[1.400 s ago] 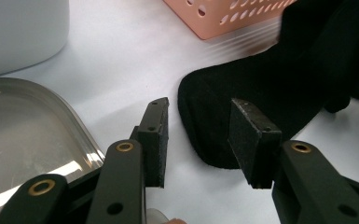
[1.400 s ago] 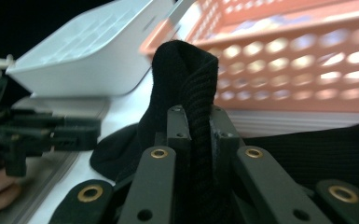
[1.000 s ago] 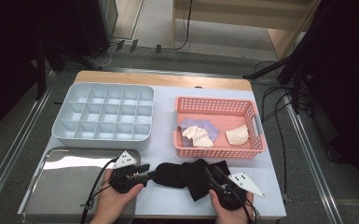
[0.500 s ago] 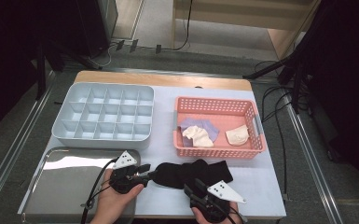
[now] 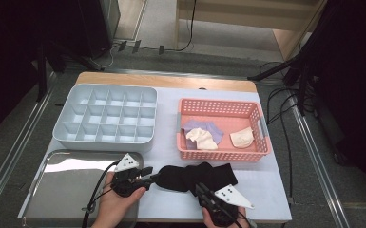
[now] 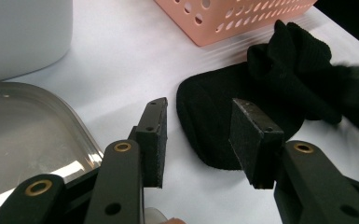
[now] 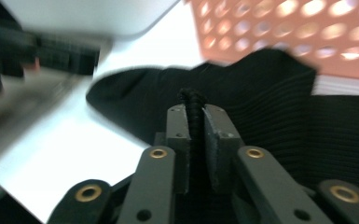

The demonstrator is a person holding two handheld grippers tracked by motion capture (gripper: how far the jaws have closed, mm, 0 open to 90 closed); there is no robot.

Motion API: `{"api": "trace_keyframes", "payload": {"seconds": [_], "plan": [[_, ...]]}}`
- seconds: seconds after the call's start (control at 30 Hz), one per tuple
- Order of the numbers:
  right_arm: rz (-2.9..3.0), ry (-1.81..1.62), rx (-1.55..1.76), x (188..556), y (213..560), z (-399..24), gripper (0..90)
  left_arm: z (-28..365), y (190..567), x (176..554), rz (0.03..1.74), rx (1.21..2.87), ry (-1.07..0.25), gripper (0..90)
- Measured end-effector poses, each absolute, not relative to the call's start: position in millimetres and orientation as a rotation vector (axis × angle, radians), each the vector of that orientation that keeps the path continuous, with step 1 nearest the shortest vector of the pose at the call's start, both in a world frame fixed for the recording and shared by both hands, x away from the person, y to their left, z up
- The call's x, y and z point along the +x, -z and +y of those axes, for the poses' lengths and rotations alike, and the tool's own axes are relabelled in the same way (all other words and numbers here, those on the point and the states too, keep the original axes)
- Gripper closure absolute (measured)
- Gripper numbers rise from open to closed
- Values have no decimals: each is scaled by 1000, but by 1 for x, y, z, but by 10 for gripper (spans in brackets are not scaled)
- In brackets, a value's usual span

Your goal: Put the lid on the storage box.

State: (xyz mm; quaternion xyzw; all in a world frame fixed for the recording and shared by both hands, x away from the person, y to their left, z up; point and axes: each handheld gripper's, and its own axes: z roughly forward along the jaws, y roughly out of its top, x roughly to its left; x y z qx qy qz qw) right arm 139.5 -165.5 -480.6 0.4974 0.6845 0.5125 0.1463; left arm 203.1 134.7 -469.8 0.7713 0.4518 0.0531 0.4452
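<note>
Black sock (image 5: pixel 195 176) lies at the table's six o'clock, below the basket (image 5: pixel 222 110); right gripper (image 7: pixel 195 108) has just closed, pinching a fold; left gripper (image 6: pixel 198 133), jaws spread, straddles the toe; next, probably folding it over.

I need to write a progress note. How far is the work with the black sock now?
Done: nothing stored; the compartment tray holds no sock. In hand: the right gripper has just closed and pinches a fold of the black sock, while the left gripper stands open at its toe end. Left: probably folding and storing it, then the socks in the pink basket.
</note>
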Motion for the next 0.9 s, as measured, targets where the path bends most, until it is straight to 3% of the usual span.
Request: {"api": "trace_keyframes", "payload": {"seconds": [0.47,0.73,0.9], "plan": [[1678,-1474,1688,153,477,-252,828,135,471,204,1122,1916,-134,579],[1577,-1355,1705,159,478,-266,651,137,470,204,1129,1911,-135,579],[1640,-1367,1649,163,470,-246,642,135,470,204,1127,1913,-132,579]]}}
